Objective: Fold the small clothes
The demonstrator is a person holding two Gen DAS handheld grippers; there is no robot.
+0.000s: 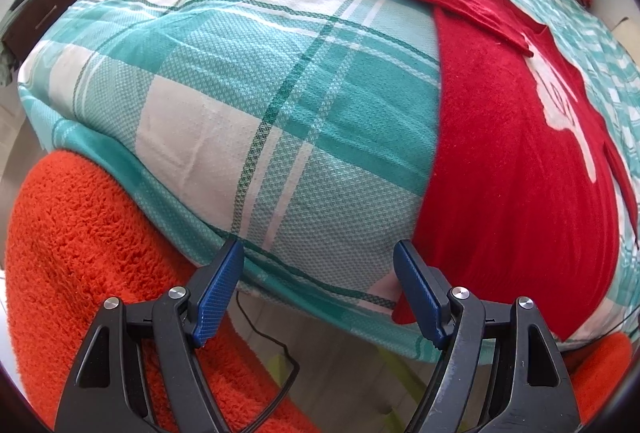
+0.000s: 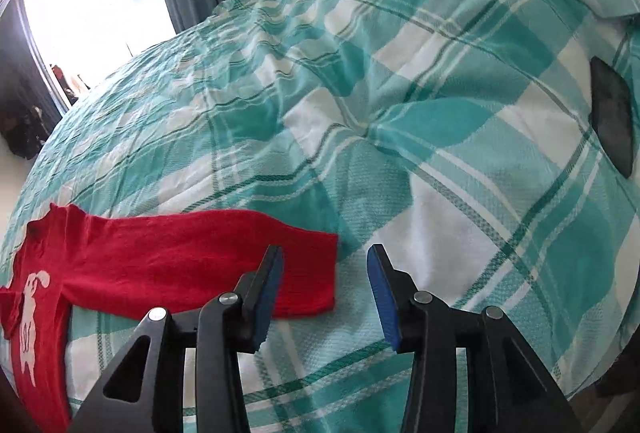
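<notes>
The red sweater [image 1: 516, 169] (white figure on its front) lies flat on the plaid bedspread [image 1: 248, 105]. The left gripper [image 1: 318, 293] hangs spread beside its hem; the right gripper [image 2: 325, 293], spread and empty, stands at its sleeve [image 2: 208, 257] end.

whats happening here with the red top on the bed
A person with a gripper in each hand is folding a small red sweater spread on the checked bedspread. The right gripper hangs open by the outstretched sleeve; the left gripper is open at the hem. Neither holds anything.
</notes>
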